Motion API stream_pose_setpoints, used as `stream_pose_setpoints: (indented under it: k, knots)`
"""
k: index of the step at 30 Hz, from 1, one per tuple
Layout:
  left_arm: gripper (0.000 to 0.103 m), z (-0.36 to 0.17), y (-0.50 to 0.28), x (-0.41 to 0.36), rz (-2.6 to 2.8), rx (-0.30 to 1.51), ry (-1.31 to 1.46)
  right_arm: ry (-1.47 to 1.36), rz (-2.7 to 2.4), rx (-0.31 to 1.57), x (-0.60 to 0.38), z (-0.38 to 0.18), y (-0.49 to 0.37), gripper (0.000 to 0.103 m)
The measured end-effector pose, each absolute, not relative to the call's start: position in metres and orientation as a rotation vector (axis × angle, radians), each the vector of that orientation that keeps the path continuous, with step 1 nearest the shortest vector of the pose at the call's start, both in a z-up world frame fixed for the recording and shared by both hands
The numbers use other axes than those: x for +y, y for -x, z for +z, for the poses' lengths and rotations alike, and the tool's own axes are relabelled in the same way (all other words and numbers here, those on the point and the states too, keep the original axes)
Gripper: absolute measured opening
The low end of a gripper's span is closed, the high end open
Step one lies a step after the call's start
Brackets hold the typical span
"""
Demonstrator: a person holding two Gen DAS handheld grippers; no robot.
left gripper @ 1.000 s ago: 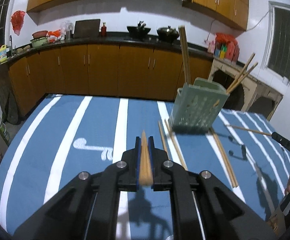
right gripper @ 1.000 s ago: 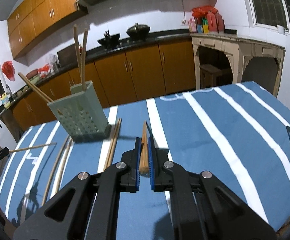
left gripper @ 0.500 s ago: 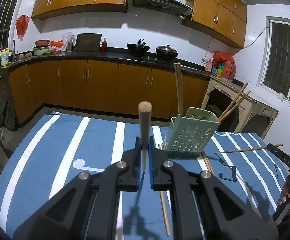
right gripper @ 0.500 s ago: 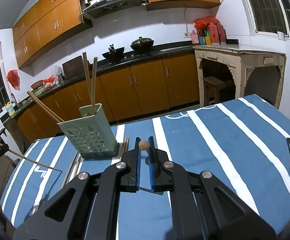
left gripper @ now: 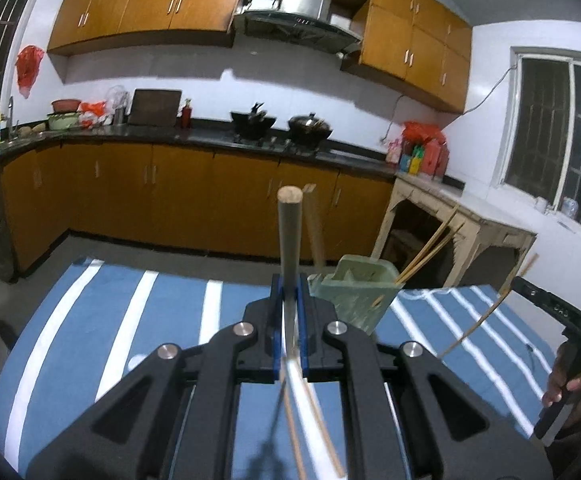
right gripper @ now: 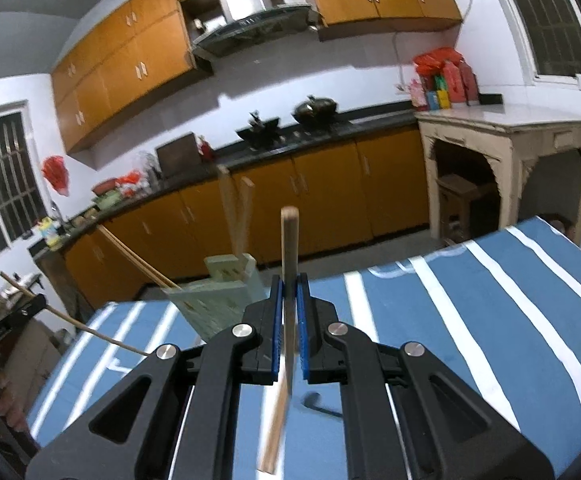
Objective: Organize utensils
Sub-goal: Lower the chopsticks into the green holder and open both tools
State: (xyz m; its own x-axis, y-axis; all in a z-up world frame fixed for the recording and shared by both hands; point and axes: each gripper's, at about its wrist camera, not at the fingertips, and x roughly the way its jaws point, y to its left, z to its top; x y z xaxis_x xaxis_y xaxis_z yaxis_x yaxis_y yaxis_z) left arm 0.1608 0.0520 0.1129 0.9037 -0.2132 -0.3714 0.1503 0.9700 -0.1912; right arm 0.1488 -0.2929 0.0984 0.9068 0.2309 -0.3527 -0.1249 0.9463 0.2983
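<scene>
My left gripper is shut on a wooden chopstick that points upward, raised above the blue striped table. My right gripper is shut on another chopstick, also held upright. The green perforated utensil holder stands on the table just right of my left gripper, with several chopsticks sticking out of it. It also shows in the right wrist view, just left of my right gripper. The right gripper with its chopstick shows at the right edge of the left wrist view.
Loose chopsticks lie blurred on the table below my left gripper. Orange kitchen cabinets and a dark counter with woks run behind the table. A pale stone side table stands at the right.
Both grippers have risen and tilted up, each lifting its chopstick off the table to upright. The holder now sits lower and closer in both views.
</scene>
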Motion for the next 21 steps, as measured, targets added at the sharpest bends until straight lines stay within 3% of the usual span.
stream_pose_setpoints:
  k: [12, 21]
  knots:
    - [0.008, 0.178, -0.181, 0.015, -0.268, 0.3, 0.13, -0.241, 0.272, 0.172, -0.26, 0.175, -0.165, 0.008]
    - [0.008, 0.186, -0.23, -0.014, -0.245, 0.295, 0.102, -0.221, 0.212, 0.071, -0.238, 0.18, -0.207, 0.008]
